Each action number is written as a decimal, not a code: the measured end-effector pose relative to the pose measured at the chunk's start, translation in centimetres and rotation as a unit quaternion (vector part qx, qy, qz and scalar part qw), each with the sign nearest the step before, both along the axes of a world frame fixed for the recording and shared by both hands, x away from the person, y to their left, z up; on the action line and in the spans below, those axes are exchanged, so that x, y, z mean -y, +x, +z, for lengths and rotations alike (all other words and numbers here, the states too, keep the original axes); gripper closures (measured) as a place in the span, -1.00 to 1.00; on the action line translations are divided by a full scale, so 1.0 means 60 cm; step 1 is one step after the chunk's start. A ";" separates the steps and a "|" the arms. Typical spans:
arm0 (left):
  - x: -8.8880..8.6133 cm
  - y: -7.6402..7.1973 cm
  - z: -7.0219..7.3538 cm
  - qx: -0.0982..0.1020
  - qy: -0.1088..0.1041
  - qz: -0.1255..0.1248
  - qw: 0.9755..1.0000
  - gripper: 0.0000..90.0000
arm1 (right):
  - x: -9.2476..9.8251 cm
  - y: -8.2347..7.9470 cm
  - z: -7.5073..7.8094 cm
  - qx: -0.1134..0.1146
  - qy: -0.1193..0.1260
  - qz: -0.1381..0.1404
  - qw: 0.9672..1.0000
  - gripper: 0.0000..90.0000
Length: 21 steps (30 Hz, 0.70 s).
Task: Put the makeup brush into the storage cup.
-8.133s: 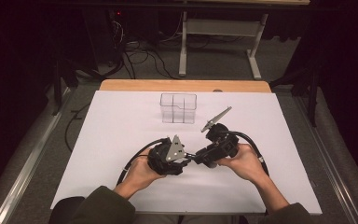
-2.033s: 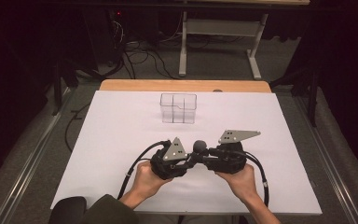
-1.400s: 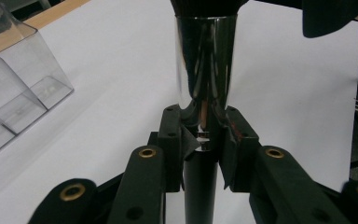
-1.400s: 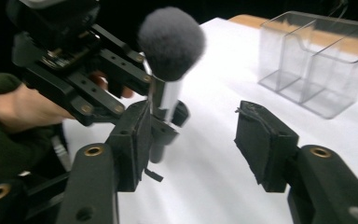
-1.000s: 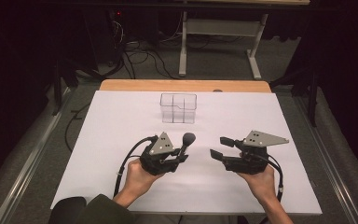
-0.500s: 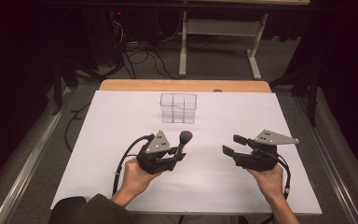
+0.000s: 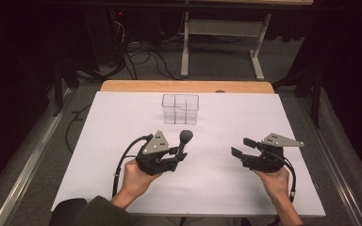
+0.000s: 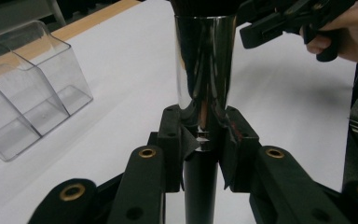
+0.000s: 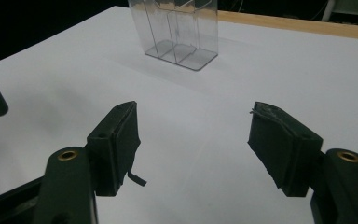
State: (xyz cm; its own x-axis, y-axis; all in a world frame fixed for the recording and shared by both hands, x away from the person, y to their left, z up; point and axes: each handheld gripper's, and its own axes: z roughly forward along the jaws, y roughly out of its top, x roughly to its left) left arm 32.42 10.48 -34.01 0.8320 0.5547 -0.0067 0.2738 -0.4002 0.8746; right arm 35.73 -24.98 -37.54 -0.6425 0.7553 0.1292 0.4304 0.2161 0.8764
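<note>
Makeup brush (image 7: 185, 140): we see it upright over the white table (image 7: 217, 183), clamped at its black handle and chrome ferrule by the left gripper (image 7: 173, 159). Right gripper (image 7: 242, 147): jaws wide, just been opening, nothing between them. Clear compartmented organiser (image 7: 180, 108): compartments hold nothing.

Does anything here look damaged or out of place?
The pad tape on the right gripper is frayed, with a loose strip hanging from one pad. Otherwise nothing stands out: the left gripper holds the brush upright, and the clear organizer stands straight.
</note>
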 end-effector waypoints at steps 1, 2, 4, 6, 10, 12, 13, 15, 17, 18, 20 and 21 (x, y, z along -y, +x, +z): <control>-0.002 0.000 0.002 0.002 -0.002 0.000 1.000 0.60 | 0.000 0.000 -0.002 0.001 -0.001 -0.003 1.000 -0.24; -0.003 0.001 0.003 0.002 -0.004 0.001 1.000 0.60 | 0.001 0.001 -0.004 0.001 -0.002 -0.004 1.000 -0.24; -0.006 0.002 0.006 0.003 -0.008 0.003 1.000 0.60 | 0.002 0.001 -0.008 0.000 -0.004 -0.011 1.000 -0.24; -0.008 0.003 0.009 0.004 -0.009 0.005 1.000 0.60 | 0.005 0.002 -0.012 -0.005 0.000 -0.015 1.000 -0.26; -0.012 0.011 0.013 0.002 -0.018 0.010 1.000 0.60 | 0.010 0.001 -0.019 -0.013 0.021 -0.022 0.999 -0.28; -0.014 0.017 0.015 0.000 -0.024 0.013 1.000 0.60 | 0.009 0.000 -0.022 -0.012 0.014 -0.026 0.999 -0.28; -0.015 0.019 0.016 -0.002 -0.026 0.014 1.000 0.60 | 0.009 -0.001 -0.024 -0.012 0.009 -0.029 0.999 -0.30; -0.019 0.028 0.019 -0.005 -0.037 0.019 0.999 0.60 | 0.008 -0.002 -0.027 -0.007 -0.001 -0.036 0.999 -0.33; -0.023 0.037 0.023 -0.009 -0.046 0.024 0.999 0.60 | 0.009 -0.003 -0.029 -0.002 -0.008 -0.040 0.999 -0.34; -0.025 0.042 0.026 -0.012 -0.050 0.027 0.998 0.60 | 0.010 -0.002 -0.030 -0.001 -0.009 -0.040 0.999 -0.35; -0.030 0.052 0.031 -0.012 -0.058 0.036 0.998 0.59 | 0.010 -0.002 -0.034 -0.001 -0.015 -0.043 0.999 -0.35; -0.032 0.057 0.034 -0.011 -0.058 0.041 0.997 0.59 | 0.010 -0.001 -0.036 -0.002 -0.016 -0.044 0.999 -0.36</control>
